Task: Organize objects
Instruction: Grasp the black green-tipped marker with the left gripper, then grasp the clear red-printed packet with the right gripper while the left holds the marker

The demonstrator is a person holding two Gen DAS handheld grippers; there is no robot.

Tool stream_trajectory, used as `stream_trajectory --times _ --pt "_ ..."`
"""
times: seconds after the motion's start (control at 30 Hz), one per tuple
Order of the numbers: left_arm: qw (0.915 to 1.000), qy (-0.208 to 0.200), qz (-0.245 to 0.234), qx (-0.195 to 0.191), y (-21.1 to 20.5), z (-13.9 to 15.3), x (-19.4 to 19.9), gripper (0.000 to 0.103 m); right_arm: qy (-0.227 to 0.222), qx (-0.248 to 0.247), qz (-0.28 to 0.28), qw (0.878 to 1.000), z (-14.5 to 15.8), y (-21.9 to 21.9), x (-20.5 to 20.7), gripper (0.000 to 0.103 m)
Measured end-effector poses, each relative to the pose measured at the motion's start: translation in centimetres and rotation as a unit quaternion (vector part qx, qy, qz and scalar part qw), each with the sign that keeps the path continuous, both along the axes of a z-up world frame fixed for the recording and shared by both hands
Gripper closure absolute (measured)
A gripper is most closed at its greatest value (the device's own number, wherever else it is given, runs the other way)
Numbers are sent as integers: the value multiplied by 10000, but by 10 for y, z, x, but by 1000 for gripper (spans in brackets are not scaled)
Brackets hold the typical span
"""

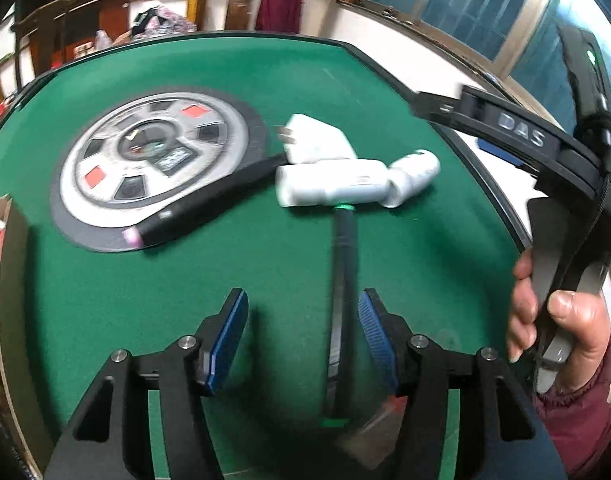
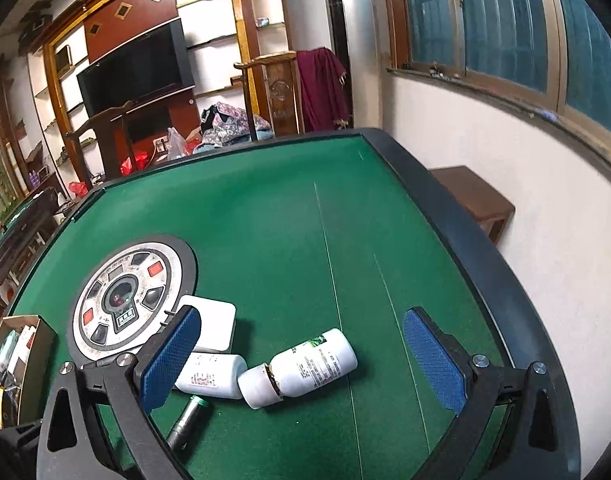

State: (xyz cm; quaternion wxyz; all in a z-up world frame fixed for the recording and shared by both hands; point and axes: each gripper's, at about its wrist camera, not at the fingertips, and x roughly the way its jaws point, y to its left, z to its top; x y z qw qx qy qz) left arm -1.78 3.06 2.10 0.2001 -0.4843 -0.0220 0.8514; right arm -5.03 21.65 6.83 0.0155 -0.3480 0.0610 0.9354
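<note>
On the green felt table (image 1: 241,80) lie a white plug adapter (image 1: 313,140), two white bottles (image 1: 333,188) (image 1: 413,178) and a black marker (image 1: 209,212) with a pink end. A dark rod with green ends (image 1: 343,280) runs from the bottles back between the fingers of my left gripper (image 1: 303,340). The jaws are open and the rod lies close to the right pad, not pinched. My right gripper (image 2: 301,360) stands wide open above the labelled bottle (image 2: 313,360), its pads clear of it. The other bottle (image 2: 209,376), the adapter (image 2: 209,324) and the rod (image 2: 187,416) lie to its left.
A round grey control panel (image 2: 125,300) is set into the table's middle. A raised black rim (image 2: 445,208) bounds the felt. An open cardboard box (image 2: 21,352) with small items stands at the left edge. A hand (image 1: 561,320) holds the right gripper's handle at the right.
</note>
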Motion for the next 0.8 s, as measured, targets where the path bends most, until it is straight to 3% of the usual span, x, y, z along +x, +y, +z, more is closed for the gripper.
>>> stream_trajectory --times 0.13,0.27,0.4,0.5,0.67,0.8 --pt "9978 198 -304 -561 39 -6 2 47 -98 -119 -38 9999 -4 4 -2 0" --pt "9922 418 -286 -1142 55 -14 1 46 -143 -124 -51 9998 -6 4 -3 0" --pt "9927 379 -251 -1118 53 -18 0 47 -192 -148 -28 9997 -9 3 -4 0" --pt "9920 481 -316 -1123 54 -18 4 89 -227 -124 -25 9997 -11 2 -6 0" --pt "9971 364 -172 -645 37 -14 3 89 -278 -100 -42 9996 -14 2 -7 0" --pt "9982 522 43 -303 14 9 7 89 -276 -128 -70 9995 -15 6 -9 0"
